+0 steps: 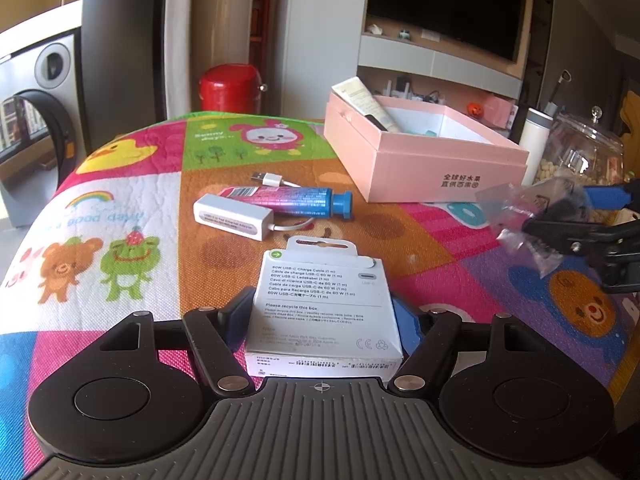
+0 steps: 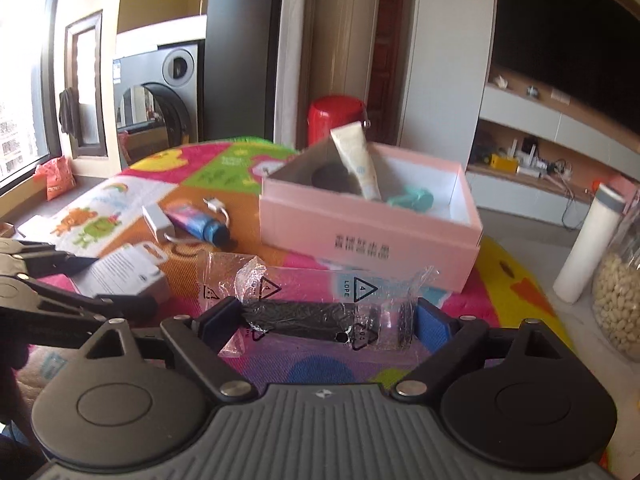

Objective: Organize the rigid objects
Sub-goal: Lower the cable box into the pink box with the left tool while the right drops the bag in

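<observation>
My left gripper (image 1: 322, 320) is shut on a white USB-C cable box (image 1: 326, 304), held just above the colourful cloth; the box also shows in the right wrist view (image 2: 124, 276). My right gripper (image 2: 326, 320) is shut on a black part in a clear plastic bag (image 2: 312, 312), in front of the open pink box (image 2: 368, 236). That box holds a cream tube (image 2: 358, 164), a teal item (image 2: 412, 200) and a dark round item. In the left wrist view the pink box (image 1: 420, 160) stands ahead right, with the right gripper (image 1: 560, 220) and its bag at far right.
A white adapter (image 1: 234, 216) with its USB cable and a pink-blue tube (image 1: 288, 200) lie on the cloth mid-table. A white bottle (image 2: 588, 244) and a glass jar of beans (image 2: 620, 292) stand to the right. A red can (image 1: 230, 88) stands beyond the table.
</observation>
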A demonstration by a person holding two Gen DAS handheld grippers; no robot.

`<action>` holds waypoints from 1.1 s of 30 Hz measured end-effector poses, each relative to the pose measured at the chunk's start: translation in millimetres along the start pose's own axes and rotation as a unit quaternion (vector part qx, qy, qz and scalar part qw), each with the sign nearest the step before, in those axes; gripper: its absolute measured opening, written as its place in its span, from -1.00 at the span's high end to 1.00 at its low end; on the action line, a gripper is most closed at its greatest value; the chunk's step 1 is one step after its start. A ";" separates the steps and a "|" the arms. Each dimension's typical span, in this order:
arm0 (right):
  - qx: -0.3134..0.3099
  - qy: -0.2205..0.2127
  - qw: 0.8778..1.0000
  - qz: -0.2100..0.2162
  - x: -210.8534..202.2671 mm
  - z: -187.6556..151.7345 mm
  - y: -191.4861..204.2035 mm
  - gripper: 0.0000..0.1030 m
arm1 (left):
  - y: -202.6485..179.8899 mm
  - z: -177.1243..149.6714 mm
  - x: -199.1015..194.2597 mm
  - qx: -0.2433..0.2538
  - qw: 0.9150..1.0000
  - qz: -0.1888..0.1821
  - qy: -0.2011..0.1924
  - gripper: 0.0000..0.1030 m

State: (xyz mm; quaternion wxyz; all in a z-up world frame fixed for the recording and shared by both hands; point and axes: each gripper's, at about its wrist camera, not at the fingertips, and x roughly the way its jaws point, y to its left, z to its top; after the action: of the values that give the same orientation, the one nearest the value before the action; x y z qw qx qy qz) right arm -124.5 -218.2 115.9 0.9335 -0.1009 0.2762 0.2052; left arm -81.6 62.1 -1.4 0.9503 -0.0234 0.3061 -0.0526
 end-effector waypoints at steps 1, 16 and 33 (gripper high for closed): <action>-0.004 -0.004 1.000 -0.002 -3.6 0.9 0.5 -0.77 | 0.4 -0.1 -0.3 0.000 1.000 0.000 0.000 -0.47; -0.036 -0.016 0.998 -0.053 -37.7 -17.3 -15.6 -0.77 | -18.6 24.1 -28.7 0.027 0.997 -0.061 -0.028 -0.46; -0.008 -0.068 0.994 -0.084 -55.7 7.4 -48.6 -0.77 | -63.9 219.7 54.8 -0.052 0.980 -0.156 -0.110 -0.42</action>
State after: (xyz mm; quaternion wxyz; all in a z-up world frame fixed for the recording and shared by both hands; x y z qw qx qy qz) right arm -142.2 -277.7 156.6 0.9632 -0.1173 0.2007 0.1347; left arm 85.5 -4.9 150.1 0.9558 -0.1257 0.1945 -0.1810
